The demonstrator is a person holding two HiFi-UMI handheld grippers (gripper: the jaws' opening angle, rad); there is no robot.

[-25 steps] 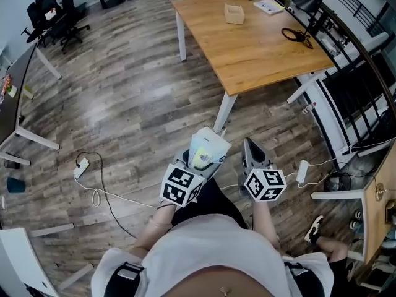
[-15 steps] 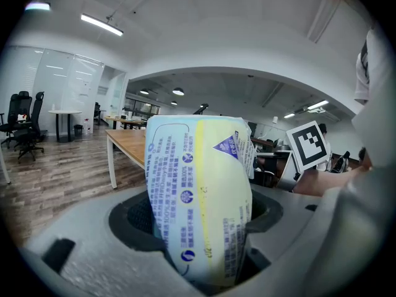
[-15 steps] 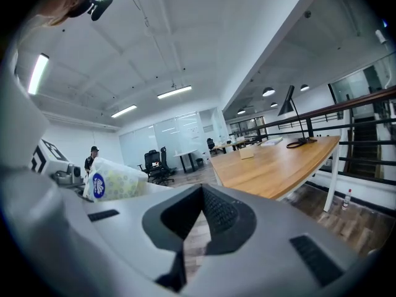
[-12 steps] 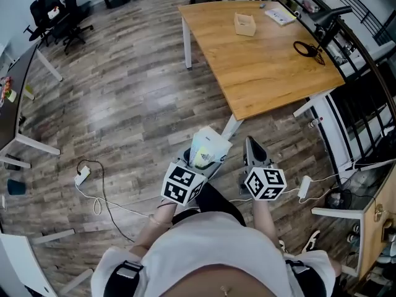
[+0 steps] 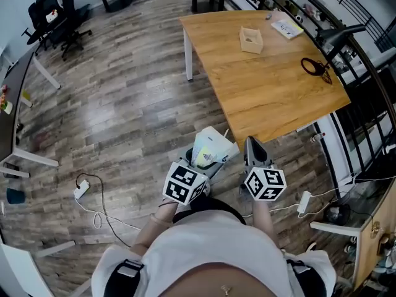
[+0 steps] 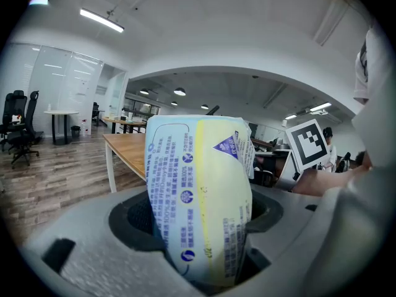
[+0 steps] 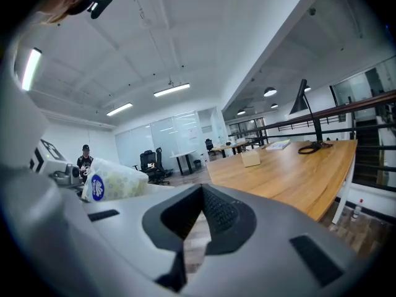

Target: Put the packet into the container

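Your left gripper [image 5: 206, 161] with jaws clamped on the packet [image 6: 198, 197], held upright (blue and yellow print facing the camera), your right gripper [image 5: 253, 147] just beside it, jaws together and empty, container [image 5: 251, 39] well apart on the wooden table [image 5: 272, 88].

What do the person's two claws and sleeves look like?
The left claw and the right claw are grey plastic with dark ribbed pads. Each carries a white cube with black square markers. The person wears a white short-sleeved top.
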